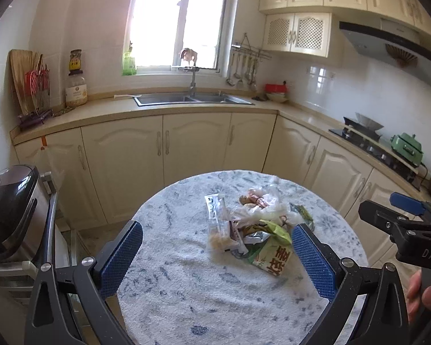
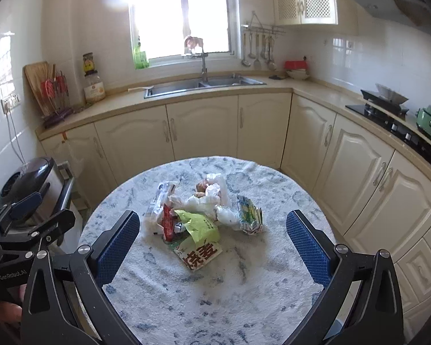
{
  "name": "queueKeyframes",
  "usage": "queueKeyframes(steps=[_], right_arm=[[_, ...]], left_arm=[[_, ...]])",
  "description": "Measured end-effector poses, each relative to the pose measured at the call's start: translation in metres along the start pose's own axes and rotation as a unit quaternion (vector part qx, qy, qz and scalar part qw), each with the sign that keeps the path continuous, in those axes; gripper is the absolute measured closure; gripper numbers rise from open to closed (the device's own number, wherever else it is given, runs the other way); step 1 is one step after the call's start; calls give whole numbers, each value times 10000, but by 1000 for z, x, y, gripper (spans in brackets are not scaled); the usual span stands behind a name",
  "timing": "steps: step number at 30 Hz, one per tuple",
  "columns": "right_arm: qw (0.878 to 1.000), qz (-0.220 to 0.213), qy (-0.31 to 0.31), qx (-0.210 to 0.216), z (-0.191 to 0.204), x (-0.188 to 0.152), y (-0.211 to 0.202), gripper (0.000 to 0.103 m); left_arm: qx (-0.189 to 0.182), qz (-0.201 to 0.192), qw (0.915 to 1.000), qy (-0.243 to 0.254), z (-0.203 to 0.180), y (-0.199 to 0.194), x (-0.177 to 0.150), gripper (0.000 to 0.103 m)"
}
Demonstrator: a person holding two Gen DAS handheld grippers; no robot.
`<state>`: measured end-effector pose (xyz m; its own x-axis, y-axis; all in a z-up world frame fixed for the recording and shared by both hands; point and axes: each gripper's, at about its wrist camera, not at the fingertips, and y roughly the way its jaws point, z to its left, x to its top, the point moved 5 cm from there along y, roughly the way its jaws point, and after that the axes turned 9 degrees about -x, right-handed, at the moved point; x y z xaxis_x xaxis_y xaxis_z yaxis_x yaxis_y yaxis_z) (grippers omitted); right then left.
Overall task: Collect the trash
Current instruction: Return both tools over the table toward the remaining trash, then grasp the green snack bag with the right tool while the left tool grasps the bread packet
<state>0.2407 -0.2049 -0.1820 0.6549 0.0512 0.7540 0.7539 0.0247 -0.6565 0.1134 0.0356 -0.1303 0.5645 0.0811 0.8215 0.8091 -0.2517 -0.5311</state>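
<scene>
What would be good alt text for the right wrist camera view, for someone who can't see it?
A heap of crumpled snack wrappers and plastic bags lies in the middle of a round table, seen between the fingers of the open, empty right gripper. The left gripper shows at the left edge. Behind are cream kitchen cabinets, a steel sink and a bright window.

blue-veined white table (image 2: 215, 293), lime green wrapper (image 2: 199, 225), blue-padded black right claw (image 2: 212, 238)

Hidden and cut-off parts around the trash pile

At six o'clock the round table (image 2: 215, 302) is cut by the frame; the lower wrappers in the trash pile (image 1: 252, 230) are covered, perhaps food packets, and the hand (image 1: 425, 296) at four o'clock is only partly seen.
</scene>
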Motion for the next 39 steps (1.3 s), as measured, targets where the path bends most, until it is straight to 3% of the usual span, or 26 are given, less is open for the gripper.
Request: queueKeyframes(steps=[7,14,19,21,29,34,36,37,39], right_arm=[[9961,810,-235,256,18,-34,71,4],[9878,1452,-427,357,30,-57,140,24],[9849,1610,-525,368,33,-61,174,39],[9844,1642,-482,400,32,-59,183,50],[9851,1548,-422,616,39,-50,193,66],[9853,1556,-154,694,31,-48,196,76],[9849,1532,-57,803,28,-48,192,80],[9850,1518,-38,818,28,-47,190,81],[9847,1501,32,883,27,-47,185,81]], left_arm=[[107,513,9985,-157,26,59,1,1],[163,976,9947,-269,44,132,-7,1],[204,1223,9918,-315,53,186,-8,1],[209,1331,9904,-298,56,206,-6,1],[150,1657,9858,-242,64,281,1,1],[-38,1671,9852,-370,73,311,15,24],[-198,1678,9849,-373,75,318,18,59],[-248,1713,9843,-361,75,319,19,70],[-259,1737,9840,-291,77,319,18,72]])
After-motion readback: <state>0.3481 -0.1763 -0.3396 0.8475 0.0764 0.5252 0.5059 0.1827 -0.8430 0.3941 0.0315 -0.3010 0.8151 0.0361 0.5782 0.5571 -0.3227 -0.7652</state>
